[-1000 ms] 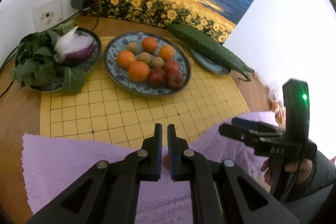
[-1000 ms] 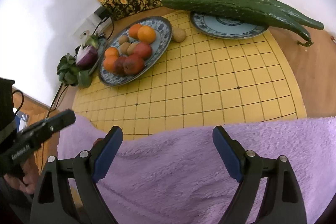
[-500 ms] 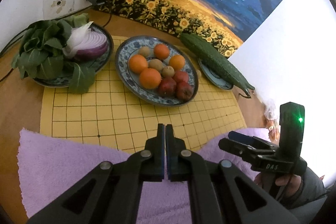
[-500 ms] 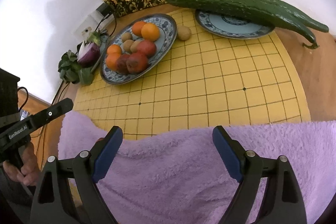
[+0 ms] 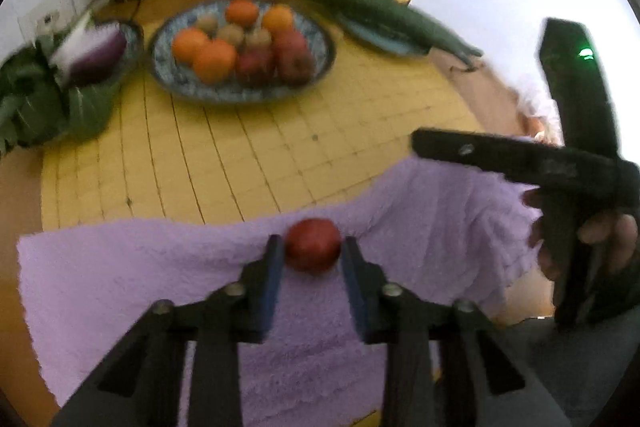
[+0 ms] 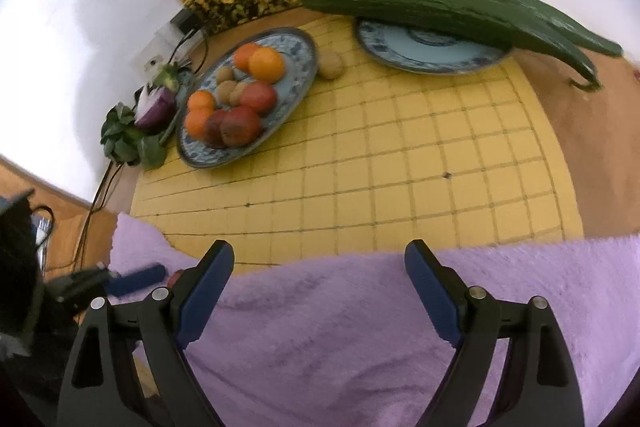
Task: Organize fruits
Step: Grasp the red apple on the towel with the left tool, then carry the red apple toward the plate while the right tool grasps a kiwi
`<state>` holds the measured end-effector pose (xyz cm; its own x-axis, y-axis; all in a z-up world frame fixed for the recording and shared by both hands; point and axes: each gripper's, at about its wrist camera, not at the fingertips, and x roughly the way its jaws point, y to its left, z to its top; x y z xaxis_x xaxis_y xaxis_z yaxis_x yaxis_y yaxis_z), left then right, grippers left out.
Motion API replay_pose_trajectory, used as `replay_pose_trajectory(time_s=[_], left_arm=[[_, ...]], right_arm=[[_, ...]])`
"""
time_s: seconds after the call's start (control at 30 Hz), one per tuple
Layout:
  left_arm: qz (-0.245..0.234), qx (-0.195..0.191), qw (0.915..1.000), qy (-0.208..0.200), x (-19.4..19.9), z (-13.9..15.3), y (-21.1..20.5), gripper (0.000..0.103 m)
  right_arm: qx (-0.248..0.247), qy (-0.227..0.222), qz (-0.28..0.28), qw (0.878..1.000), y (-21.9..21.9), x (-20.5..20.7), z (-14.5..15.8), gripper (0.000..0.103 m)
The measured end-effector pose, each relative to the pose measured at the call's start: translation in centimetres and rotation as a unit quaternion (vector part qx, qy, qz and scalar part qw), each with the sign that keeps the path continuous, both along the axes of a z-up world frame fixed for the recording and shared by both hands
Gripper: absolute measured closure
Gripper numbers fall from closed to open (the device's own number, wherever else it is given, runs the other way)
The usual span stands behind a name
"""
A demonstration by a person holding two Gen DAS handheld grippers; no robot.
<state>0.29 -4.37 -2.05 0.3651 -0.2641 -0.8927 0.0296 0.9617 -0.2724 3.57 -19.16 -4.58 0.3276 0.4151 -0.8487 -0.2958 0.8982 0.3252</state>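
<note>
Now at pickup: left tongs (image 5: 312,253) opening around red fruit (image 5: 313,245) on purple towel (image 5: 120,267), not yet pinched. Right tongs (image 6: 320,267) wide, empty. Next: squeeze, carry to fruit plate (image 5: 176,83).

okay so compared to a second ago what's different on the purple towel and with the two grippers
The left gripper has tipped down toward the fluffy purple towel; its jaws, shut before, are opening around the small red round fruit lying there, with no clear grip yet. The right gripper stayed wide open and empty over the towel. The blue patterned fruit plate and the loose brown kiwi have not moved.
</note>
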Motion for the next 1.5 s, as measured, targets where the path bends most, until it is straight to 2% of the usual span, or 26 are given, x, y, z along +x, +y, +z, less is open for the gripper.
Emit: replay_pose_trajectory(time_s=[0.27,0.53,0.57,0.6,0.63,0.7,0.77,0.87,1.07,1.13,1.3,1.43,1.5], left_arm=[[0.044,-0.023,0.9981,-0.036,0.5,1.9,1.9,0.072],[0.079,-0.016,0.9957,-0.046,2.2,2.4,3.9,0.072],[0.081,-0.015,0.9955,-0.047,2.4,2.4,4.1,0.072],[0.084,-0.013,0.9951,-0.049,2.5,2.5,4.2,0.072],[0.087,-0.012,0.9948,-0.05,2.6,2.6,4.3,0.072],[0.094,-0.01,0.9943,-0.05,2.6,2.6,4.4,0.072],[0.1,-0.009,0.9938,-0.046,2.7,2.3,4.6,0.072],[0.11,-0.012,0.9931,-0.04,2.7,1.9,4.8,0.072],[0.125,-0.019,0.9915,-0.031,3.3,1.3,5.8,0.072],[0.128,-0.022,0.9909,-0.032,3.5,1.3,6.3,0.072],[0.129,-0.027,0.9908,-0.033,4.2,1.1,6.9,0.072],[0.123,-0.033,0.9913,-0.034,4.4,0.9,7.2,0.072],[0.123,-0.037,0.9911,-0.033,4.4,0.7,7.4,0.072]], right_arm=[[0.002,-0.006,-0.003,1.0,-0.6,-0.5,0.0,0.014],[-0.018,-0.069,0.014,0.997,1.9,2.8,1.2,0.014],[-0.013,-0.069,0.014,0.997,2.2,3.5,1.4,0.02],[-0.004,-0.069,0.014,0.997,2.5,4.3,1.7,0.034],[0.002,-0.072,0.013,0.997,2.7,4.9,2.0,0.04],[0.002,-0.078,-0.002,0.997,3.2,6.4,2.7,0.064],[-0.001,-0.064,-0.023,0.998,3.3,8.0,2.6,0.076],[0.023,-0.022,-0.059,0.998,3.0,10.5,2.0,0.077],[0.015,0.031,-0.111,0.993,3.4,13.0,0.8,0.077],[0.042,0.06,-0.138,0.988,3.2,13.7,0.2,0.077],[0.069,0.102,-0.182,0.976,3.1,15.1,-0.3,0.077],[0.132,0.168,-0.244,0.946,1.9,16.0,-1.6,0.077],[0.181,0.215,-0.292,0.914,1.0,16.2,-2.6,0.077]])
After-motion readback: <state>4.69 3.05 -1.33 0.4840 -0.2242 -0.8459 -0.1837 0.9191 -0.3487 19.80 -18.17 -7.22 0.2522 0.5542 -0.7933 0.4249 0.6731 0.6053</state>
